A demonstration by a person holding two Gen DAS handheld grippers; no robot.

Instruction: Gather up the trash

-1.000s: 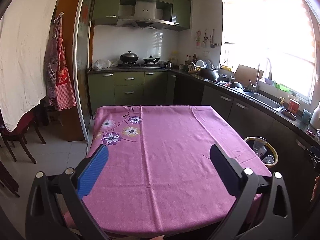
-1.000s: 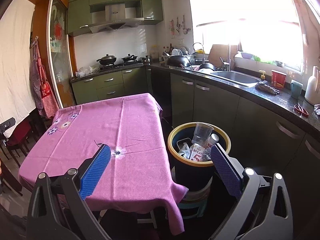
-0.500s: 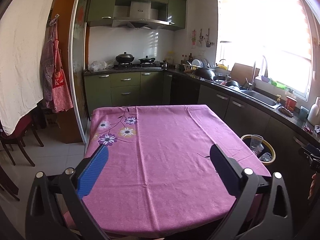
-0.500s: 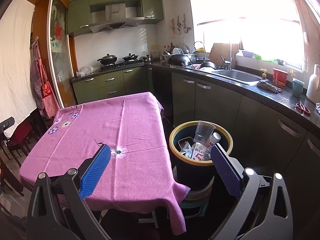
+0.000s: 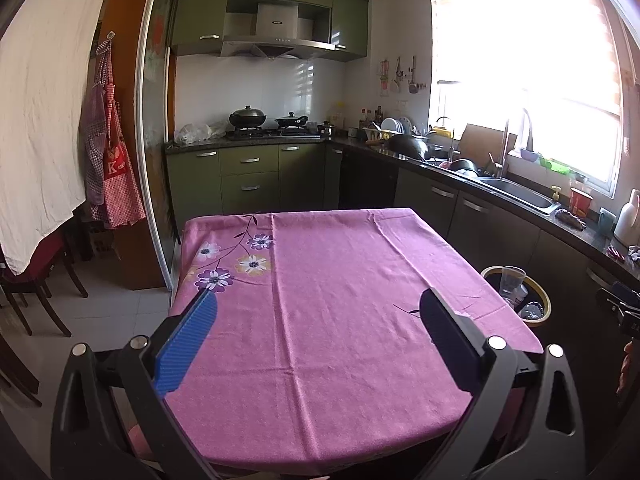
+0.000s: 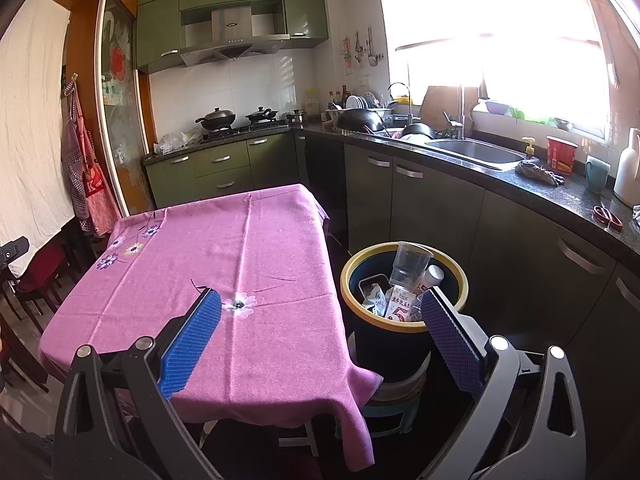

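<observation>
The trash bin (image 6: 404, 322), dark with a yellow rim, stands just beside the table's pink flowered cloth (image 6: 224, 264), holding a clear plastic cup (image 6: 410, 262), milk cartons (image 6: 400, 306) and a small bottle (image 6: 430, 278). Left gripper (image 5: 318, 336) and right gripper (image 6: 320, 332) both hover with jaws wide, empty.

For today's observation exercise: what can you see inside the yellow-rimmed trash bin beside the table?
Inside the trash bin: a clear plastic cup, a small white bottle, and milk cartons. Whatever lies beneath them is covered, and the bin's bottom is hidden.
</observation>
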